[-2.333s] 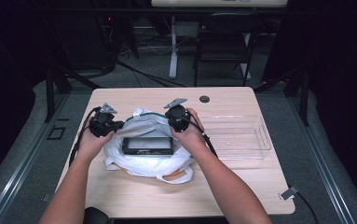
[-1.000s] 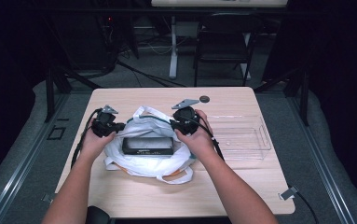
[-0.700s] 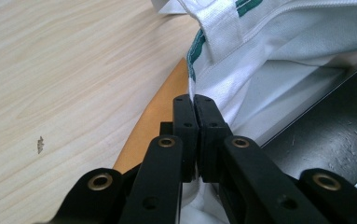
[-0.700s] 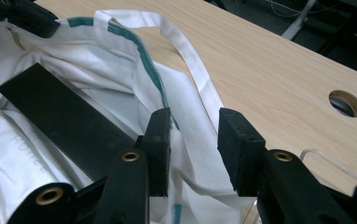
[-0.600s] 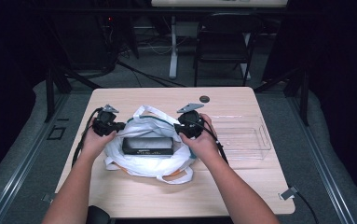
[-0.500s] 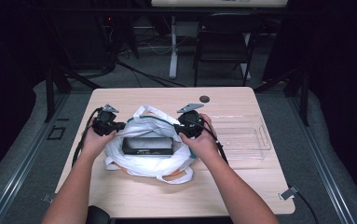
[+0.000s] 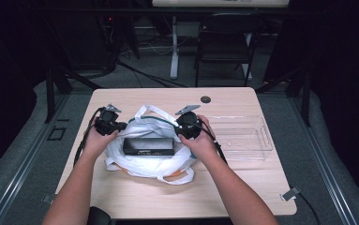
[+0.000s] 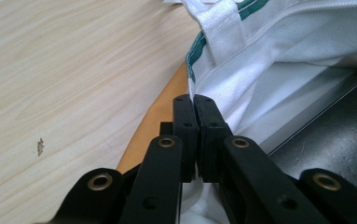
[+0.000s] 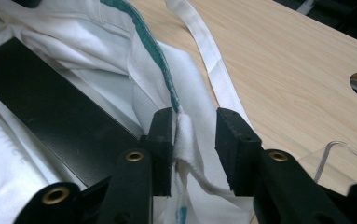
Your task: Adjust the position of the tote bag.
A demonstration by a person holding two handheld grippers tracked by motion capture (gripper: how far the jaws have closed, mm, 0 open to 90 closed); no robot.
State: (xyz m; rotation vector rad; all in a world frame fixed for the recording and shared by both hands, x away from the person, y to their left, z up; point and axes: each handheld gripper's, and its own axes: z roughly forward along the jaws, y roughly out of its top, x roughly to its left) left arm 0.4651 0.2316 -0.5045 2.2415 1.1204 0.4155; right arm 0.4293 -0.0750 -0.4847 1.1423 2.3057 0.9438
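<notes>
While my left claw [image 8: 194,100] is pinching the white cloth bag's green-trimmed rim [image 8: 199,70], my right claw [image 9: 194,123] is gaping around bunched fabric; that side may be slipping free.

Both forearms reach up from the bottom of the frame. The left tool [image 7: 108,123] sits left of centre, jaws pressed together. The right tool [image 7: 187,125] sits at centre, jaws parted.

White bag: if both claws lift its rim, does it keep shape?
Probably not. The bag is thin, wrinkled cloth, so likely floppy. The black box inside would probably sag it in the middle. Right claw is open around the rim, so that side may slip.
</notes>
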